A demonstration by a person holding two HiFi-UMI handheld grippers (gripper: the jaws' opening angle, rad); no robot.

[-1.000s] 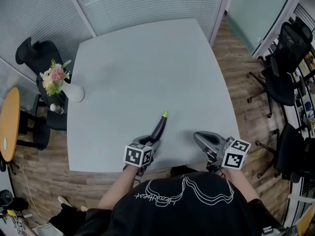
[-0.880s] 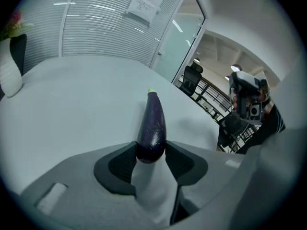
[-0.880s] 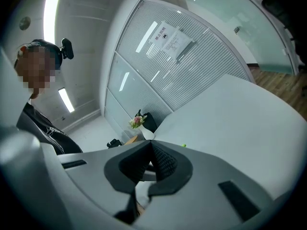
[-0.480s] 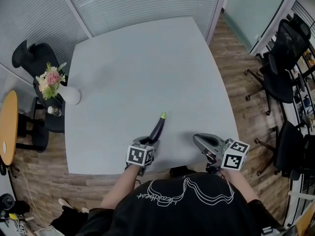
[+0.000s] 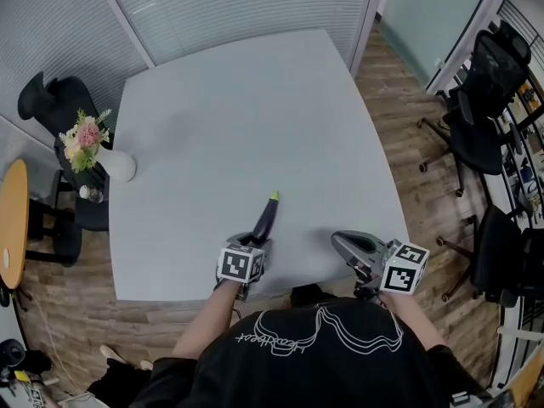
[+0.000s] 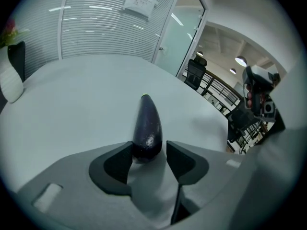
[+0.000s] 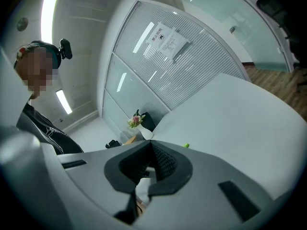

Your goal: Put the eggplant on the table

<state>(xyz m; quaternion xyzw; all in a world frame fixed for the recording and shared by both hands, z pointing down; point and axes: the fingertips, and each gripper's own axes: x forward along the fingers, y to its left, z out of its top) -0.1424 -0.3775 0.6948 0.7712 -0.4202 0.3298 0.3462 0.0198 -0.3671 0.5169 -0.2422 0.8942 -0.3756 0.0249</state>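
A dark purple eggplant (image 5: 266, 219) with a green tip lies on the pale grey table (image 5: 255, 100) near its front edge, tip pointing away from me. In the left gripper view the eggplant's (image 6: 146, 128) blunt end sits between the jaws of my left gripper (image 6: 149, 150). The jaws are opening: the left pad still touches the skin and a thin gap shows at the right pad. My left gripper (image 5: 257, 243) points steeply down at the table. My right gripper (image 5: 340, 240) hovers at the front right, jaws shut on nothing (image 7: 151, 147).
A white vase of pink flowers (image 5: 115, 164) stands at the table's left edge, with a black chair (image 5: 51, 100) behind it. Black office chairs (image 5: 484, 100) stand on the wooden floor to the right. A round wooden table (image 5: 10, 228) is at far left.
The eggplant's green tip has swung slightly to the left relative to my left gripper. Both hands have stayed almost in place.
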